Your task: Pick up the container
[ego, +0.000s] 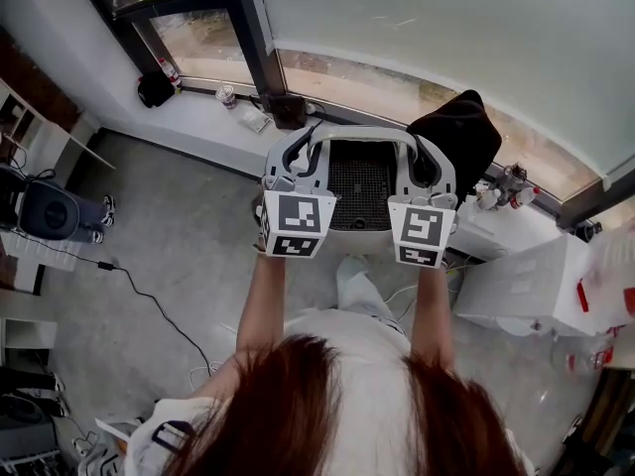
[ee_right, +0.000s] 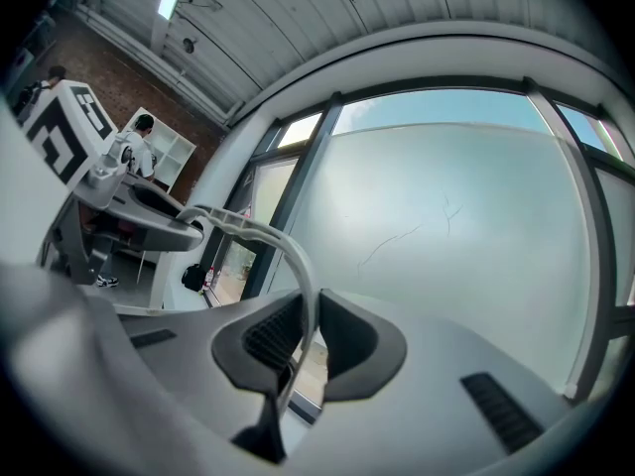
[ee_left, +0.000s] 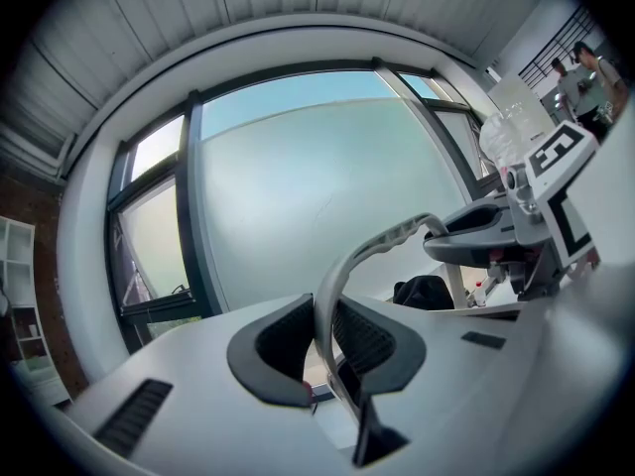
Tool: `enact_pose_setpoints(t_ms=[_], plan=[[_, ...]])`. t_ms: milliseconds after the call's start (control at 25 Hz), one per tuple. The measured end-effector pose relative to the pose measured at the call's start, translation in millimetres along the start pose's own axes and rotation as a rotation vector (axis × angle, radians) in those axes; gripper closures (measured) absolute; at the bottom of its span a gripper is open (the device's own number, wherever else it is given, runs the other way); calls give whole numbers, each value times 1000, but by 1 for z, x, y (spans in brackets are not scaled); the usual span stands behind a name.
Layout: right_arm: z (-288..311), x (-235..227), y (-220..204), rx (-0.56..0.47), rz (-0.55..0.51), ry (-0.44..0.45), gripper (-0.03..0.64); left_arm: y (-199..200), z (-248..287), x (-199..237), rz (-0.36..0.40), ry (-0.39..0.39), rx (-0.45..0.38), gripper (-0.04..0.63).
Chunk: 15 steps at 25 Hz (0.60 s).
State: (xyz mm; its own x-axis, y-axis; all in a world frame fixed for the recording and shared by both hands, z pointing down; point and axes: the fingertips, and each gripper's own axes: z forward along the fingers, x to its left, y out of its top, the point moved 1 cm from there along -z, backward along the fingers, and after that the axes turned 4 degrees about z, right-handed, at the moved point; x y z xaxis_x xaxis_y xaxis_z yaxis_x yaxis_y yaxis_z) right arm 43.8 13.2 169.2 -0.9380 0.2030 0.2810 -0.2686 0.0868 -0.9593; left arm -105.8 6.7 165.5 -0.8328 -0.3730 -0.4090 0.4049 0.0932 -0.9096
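Note:
The container (ego: 359,191) is a white basket with a dark mesh bottom, held up in the air in front of the window. Its curved white handle (ego: 362,132) arcs over it. My left gripper (ego: 298,164) is shut on the handle's left end and my right gripper (ego: 427,167) on its right end. In the left gripper view the dark pads (ee_left: 283,350) clamp the handle (ee_left: 342,271), with the right gripper (ee_left: 496,234) beyond. In the right gripper view the pads (ee_right: 347,340) pinch the handle (ee_right: 290,251), and the left gripper (ee_right: 149,218) shows at the far end.
Below lies a grey floor with a black cable (ego: 149,303). A white windowsill (ego: 203,117) carries a cup (ego: 226,94) and a black object (ego: 155,88). A black chair (ego: 458,132) stands behind the container, a white cabinet (ego: 526,281) at right. People stand far off in both gripper views.

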Motion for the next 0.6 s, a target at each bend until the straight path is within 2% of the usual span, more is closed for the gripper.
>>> enact_pose_setpoints(t_ms=[600], plan=[[-43,15,39,-55,-3,8,557,31,-56,7,31,-4,-34,525]])
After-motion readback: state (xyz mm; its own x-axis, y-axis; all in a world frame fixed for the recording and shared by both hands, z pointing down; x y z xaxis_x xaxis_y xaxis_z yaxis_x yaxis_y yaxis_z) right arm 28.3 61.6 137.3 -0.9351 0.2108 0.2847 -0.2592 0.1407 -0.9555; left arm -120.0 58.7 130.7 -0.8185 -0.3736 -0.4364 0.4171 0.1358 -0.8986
